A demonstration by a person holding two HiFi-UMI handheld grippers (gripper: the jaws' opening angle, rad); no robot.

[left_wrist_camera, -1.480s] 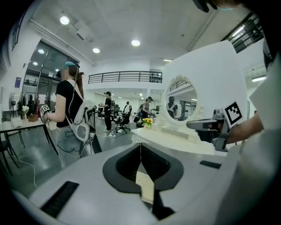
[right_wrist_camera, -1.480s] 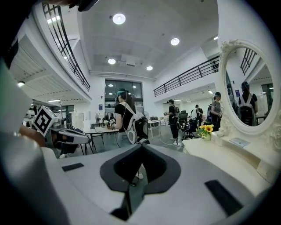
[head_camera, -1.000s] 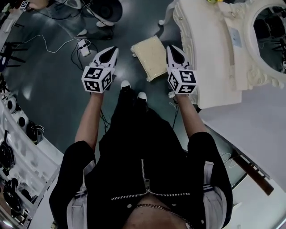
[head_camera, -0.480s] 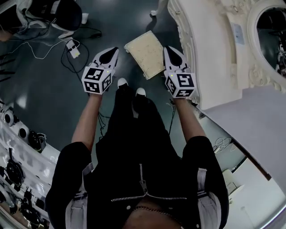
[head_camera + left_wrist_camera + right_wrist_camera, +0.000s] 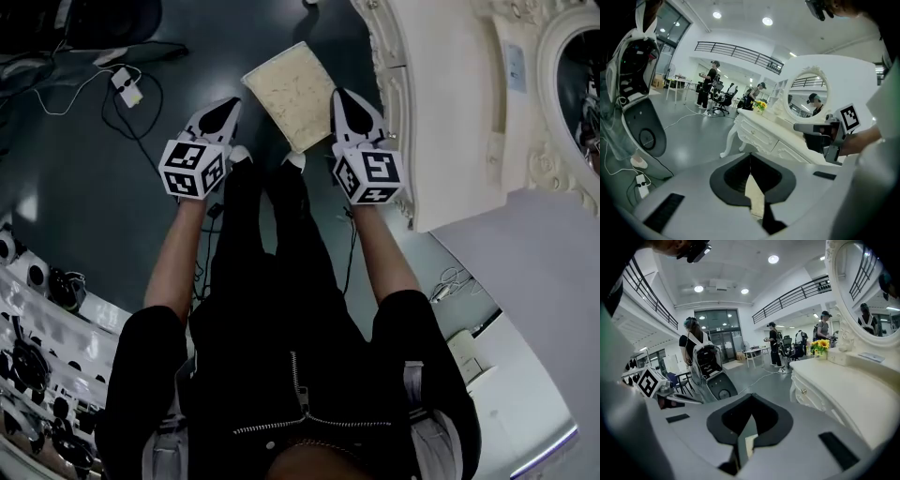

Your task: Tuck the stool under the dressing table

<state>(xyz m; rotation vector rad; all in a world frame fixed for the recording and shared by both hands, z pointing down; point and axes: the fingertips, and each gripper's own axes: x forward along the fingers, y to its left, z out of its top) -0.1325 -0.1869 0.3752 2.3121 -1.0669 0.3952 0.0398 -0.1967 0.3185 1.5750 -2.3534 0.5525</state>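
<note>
Floor (image 5: 94, 216), dark and glossy, carries the cream-cushioned square stool (image 5: 291, 94), standing just off the front edge of the white carved dressing table (image 5: 450, 112), not under it. You hold your left gripper (image 5: 223, 108) and right gripper (image 5: 339, 98) either side of its near end, both pairs of jaws closed on nothing. Both have sunk closer to it since a second ago.

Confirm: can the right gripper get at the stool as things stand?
Probably yes. In the head view the right gripper sits just beside the stool, on its dressing table side, with nothing showing between them. Its jaws are shut, so it could push, not grasp, unless they open.
</note>
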